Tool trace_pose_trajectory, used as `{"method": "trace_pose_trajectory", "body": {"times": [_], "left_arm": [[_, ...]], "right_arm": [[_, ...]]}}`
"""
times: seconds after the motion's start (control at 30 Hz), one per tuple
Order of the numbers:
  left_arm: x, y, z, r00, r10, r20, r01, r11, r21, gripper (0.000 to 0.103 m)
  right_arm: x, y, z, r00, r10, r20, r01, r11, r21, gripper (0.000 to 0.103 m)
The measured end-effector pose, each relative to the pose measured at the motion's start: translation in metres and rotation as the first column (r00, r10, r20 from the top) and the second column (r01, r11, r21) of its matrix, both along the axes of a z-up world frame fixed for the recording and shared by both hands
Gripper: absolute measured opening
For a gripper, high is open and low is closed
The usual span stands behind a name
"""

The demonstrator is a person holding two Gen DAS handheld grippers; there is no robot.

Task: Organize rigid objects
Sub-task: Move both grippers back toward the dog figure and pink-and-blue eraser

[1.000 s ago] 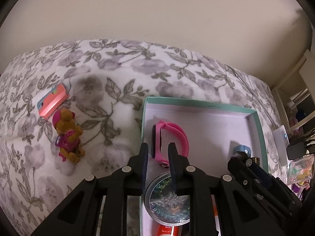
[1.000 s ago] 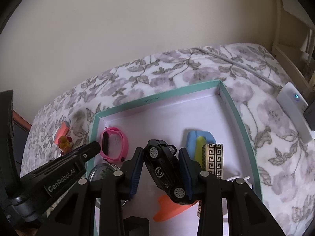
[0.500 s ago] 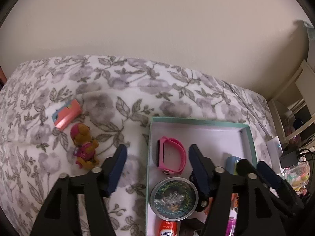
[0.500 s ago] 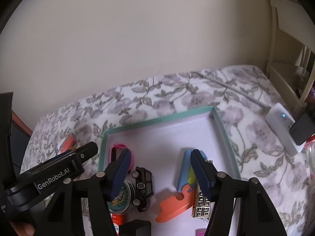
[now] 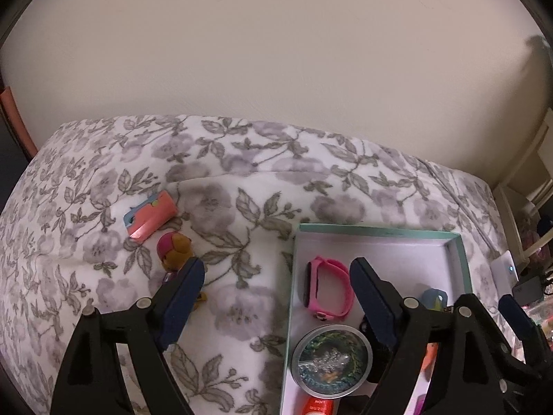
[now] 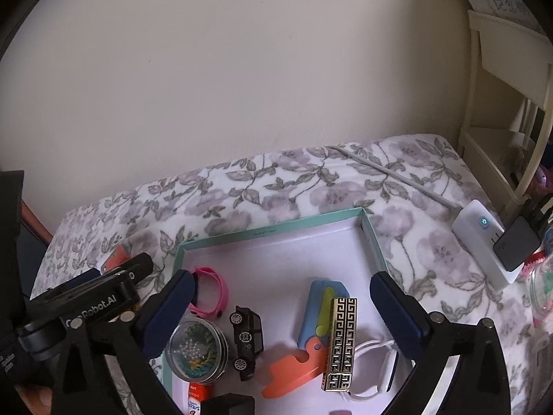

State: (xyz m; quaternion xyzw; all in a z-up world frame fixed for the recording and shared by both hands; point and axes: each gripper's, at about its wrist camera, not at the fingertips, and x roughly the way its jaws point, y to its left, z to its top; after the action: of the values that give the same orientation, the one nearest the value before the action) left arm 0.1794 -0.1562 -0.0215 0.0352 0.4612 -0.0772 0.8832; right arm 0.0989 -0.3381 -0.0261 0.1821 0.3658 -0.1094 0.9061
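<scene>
- Right tool (image 6: 281, 306) spread wide, empty, hovering over teal-rimmed box (image 6: 372, 238) at frame centre.
- Inside, lower left: pink watch (image 6: 211, 292), round glass case (image 6: 196, 351), black toy car (image 6: 246, 340).
- Lower centre: gold patterned bar (image 6: 340, 340) lying over blue-orange toy (image 6: 311, 339).
- Left tool (image 6: 114, 288) at left edge.
- Floral bed (image 6: 276, 180) beneath; white power strip (image 6: 484, 242) at right.

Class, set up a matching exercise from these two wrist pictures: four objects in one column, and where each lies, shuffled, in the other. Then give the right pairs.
Objects
1. pink watch
2. black toy car
3. dog figure
4. white power strip

Places
A. on the floral blanket, left of the box, beside the coral case
B. inside the teal box, at its left wall
C. on the blanket, right of the box
D. inside the box, just right of the round tin

Pairs: 1-B, 2-D, 3-A, 4-C
</scene>
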Motion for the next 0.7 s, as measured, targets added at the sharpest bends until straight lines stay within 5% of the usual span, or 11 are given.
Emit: {"method": "trace_pose_trajectory", "body": {"times": [0.7], "left_arm": [[0.008,0.017,-0.012,0.993,0.102,-0.055,-0.100,0.994,0.039,0.087]], "right_arm": [[0.006,0.005,-0.007,0.999,0.028,-0.035,-0.028,1.000,-0.007,0.103]]}}
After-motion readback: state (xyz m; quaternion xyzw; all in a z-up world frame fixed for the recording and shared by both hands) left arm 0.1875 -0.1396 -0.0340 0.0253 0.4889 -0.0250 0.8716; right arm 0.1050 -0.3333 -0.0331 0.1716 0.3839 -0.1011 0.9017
